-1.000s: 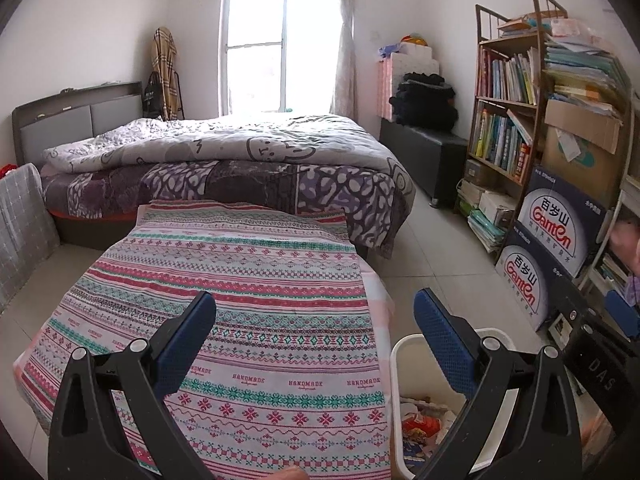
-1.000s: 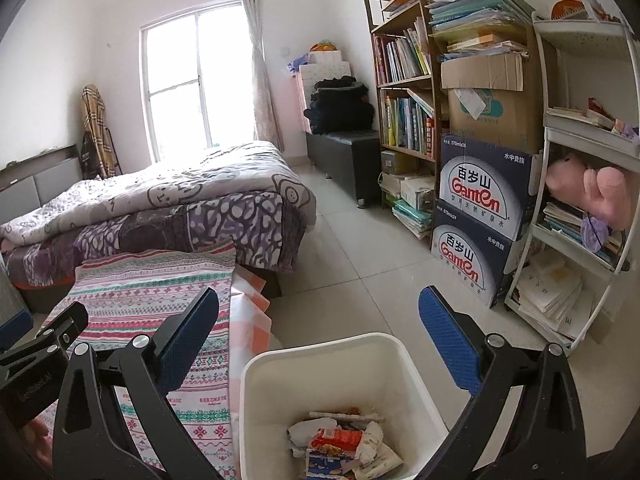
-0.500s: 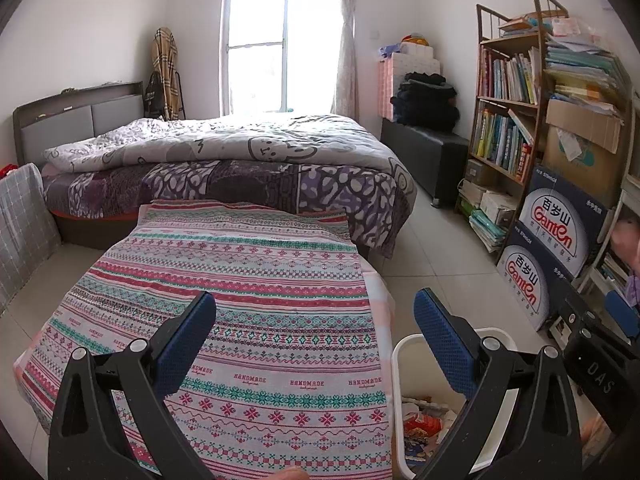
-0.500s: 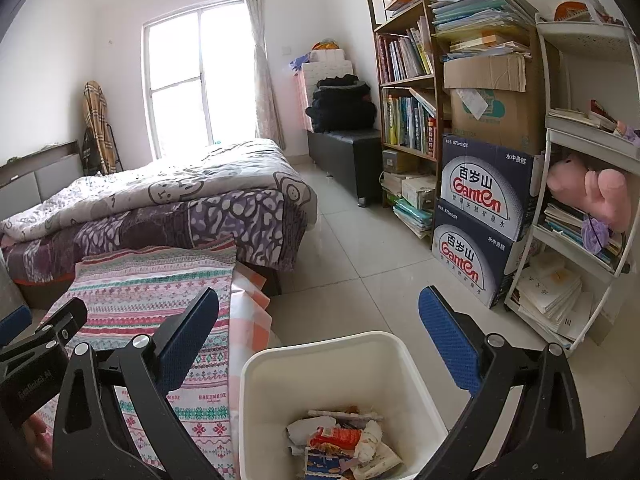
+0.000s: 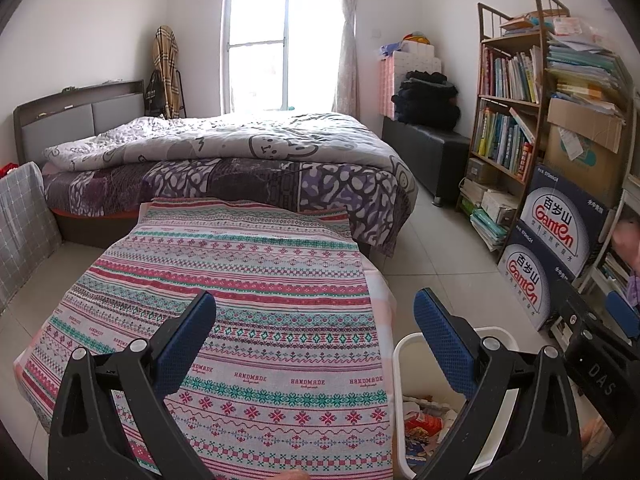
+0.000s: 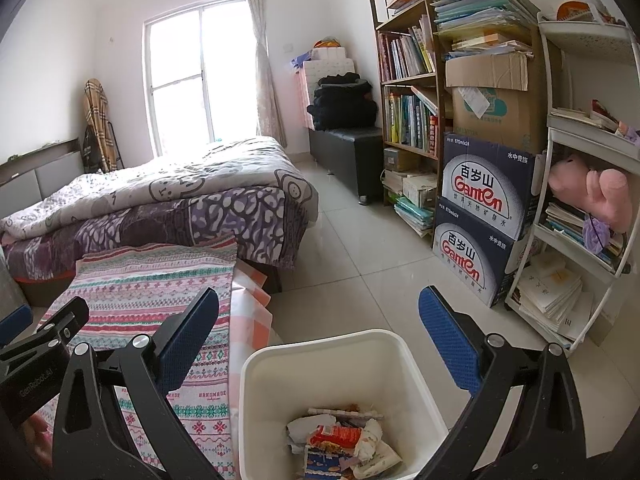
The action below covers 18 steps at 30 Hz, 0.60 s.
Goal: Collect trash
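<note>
A white plastic bin stands on the floor beside the table, right under my right gripper, which is open and empty. Crumpled wrappers and paper lie in the bin's bottom. In the left wrist view the same bin shows at the lower right with trash inside. My left gripper is open and empty above the table with the striped patterned cloth. No loose trash shows on the cloth.
A bed with a grey quilt lies beyond the table. Bookshelves, stacked water cartons and a white rack line the right wall. Tiled floor runs between bed and shelves. The other gripper shows at left.
Both views have shifted only slightly; the right wrist view has crept a little closer over the bin. Both grippers stay open and empty.
</note>
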Each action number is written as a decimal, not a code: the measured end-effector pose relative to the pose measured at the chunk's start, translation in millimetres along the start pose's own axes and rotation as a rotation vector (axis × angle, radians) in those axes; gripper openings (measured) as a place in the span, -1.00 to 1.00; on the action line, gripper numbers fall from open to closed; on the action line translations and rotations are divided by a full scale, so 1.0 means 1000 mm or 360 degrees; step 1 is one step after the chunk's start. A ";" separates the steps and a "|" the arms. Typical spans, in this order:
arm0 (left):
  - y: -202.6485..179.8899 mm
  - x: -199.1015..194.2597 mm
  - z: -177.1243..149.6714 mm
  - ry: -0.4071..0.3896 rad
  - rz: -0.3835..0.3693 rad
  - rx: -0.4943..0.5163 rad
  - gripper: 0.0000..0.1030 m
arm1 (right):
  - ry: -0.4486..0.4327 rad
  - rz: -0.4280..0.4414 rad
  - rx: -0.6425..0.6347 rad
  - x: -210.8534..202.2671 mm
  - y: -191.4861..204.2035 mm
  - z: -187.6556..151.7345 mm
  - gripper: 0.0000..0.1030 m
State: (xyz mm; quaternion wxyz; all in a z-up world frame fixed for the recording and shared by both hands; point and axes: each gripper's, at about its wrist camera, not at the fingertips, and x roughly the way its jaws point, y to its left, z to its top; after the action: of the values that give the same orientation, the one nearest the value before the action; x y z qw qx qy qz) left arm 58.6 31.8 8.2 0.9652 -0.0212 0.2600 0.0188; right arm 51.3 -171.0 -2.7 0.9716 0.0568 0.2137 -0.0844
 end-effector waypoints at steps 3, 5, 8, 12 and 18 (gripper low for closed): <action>0.001 0.000 0.000 0.0000 0.0001 0.0001 0.87 | 0.0007 0.0004 0.0000 0.001 -0.001 -0.002 0.86; 0.001 0.000 0.000 0.0000 0.0002 -0.0001 0.87 | 0.0005 0.0004 -0.0002 0.001 -0.001 -0.002 0.86; 0.001 0.000 0.000 0.0001 -0.0001 -0.0001 0.87 | 0.0008 0.0005 -0.0003 0.001 -0.001 -0.002 0.86; 0.003 0.001 -0.001 0.0003 -0.0001 -0.0005 0.87 | 0.0012 0.0005 -0.0005 0.002 0.000 -0.003 0.86; 0.004 0.004 -0.004 0.0019 0.0011 -0.0014 0.87 | 0.0024 0.0006 -0.0005 0.003 0.000 -0.004 0.86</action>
State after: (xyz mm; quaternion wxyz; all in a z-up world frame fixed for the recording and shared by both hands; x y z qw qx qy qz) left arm 59.3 36.0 2.5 0.9635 -0.0245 0.2657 0.0232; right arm 52.0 -171.2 -7.7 0.9702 0.0564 0.2211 -0.0819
